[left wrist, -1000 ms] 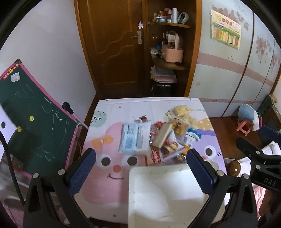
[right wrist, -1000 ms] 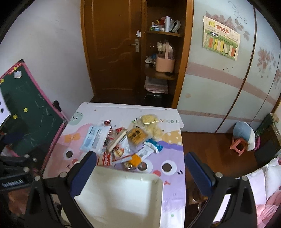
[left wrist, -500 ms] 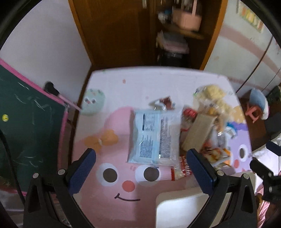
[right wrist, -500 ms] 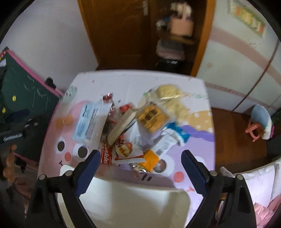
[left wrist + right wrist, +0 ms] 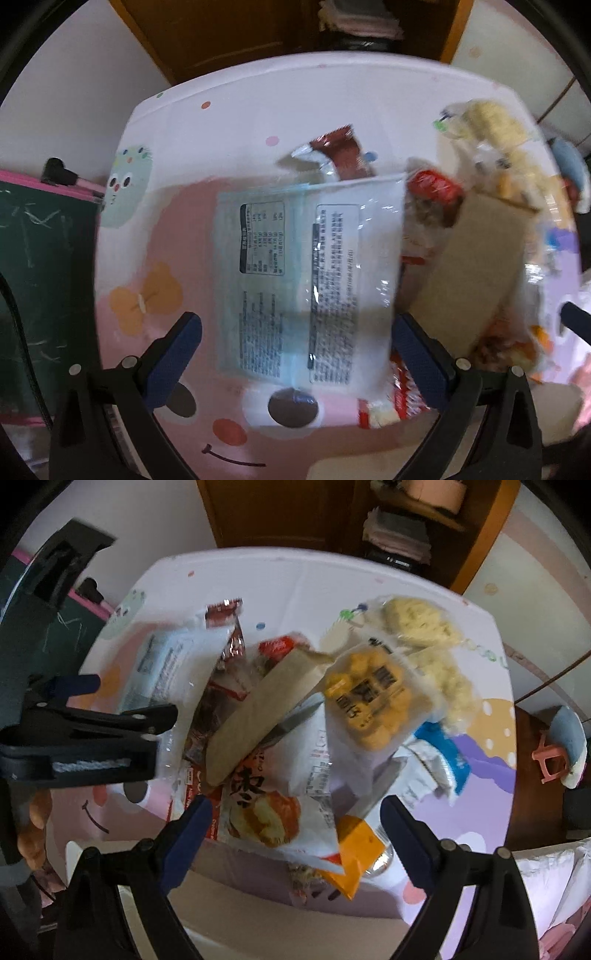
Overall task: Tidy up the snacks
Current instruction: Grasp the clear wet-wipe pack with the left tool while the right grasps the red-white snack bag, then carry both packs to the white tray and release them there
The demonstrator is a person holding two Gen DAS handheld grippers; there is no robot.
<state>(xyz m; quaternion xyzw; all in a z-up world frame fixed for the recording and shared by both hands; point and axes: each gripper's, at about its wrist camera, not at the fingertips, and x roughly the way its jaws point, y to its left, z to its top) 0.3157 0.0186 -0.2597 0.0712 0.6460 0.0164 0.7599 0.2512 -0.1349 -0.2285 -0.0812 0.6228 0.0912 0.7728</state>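
The worktop (image 5: 236, 122), under its pink cartoon-face cloth, carries every snack in a loose heap toward its right half. Just off its near edge sits a white tray (image 5: 280, 926), bare as far as I can see.

My left tongs (image 5: 295, 354) hang over a large pale-blue packet (image 5: 306, 273), which lies flat, printed back upward. The jaws stand wide apart, one blue pad on either side of the packet's near end, pressing nothing.

My right tongs (image 5: 295, 830) point down at the heap, over a white bag with red print (image 5: 273, 805). Their jaws have just been closing slightly yet remain wide apart, and nothing is gripped.

A brown paper packet (image 5: 258, 709) leans across the middle of the heap. An orange snack bag (image 5: 373, 698) lies just right of it, partly over a clear bag of pale yellow puffs (image 5: 436, 642). A small red wrapper (image 5: 343, 155) pokes out from behind the blue packet's far edge.
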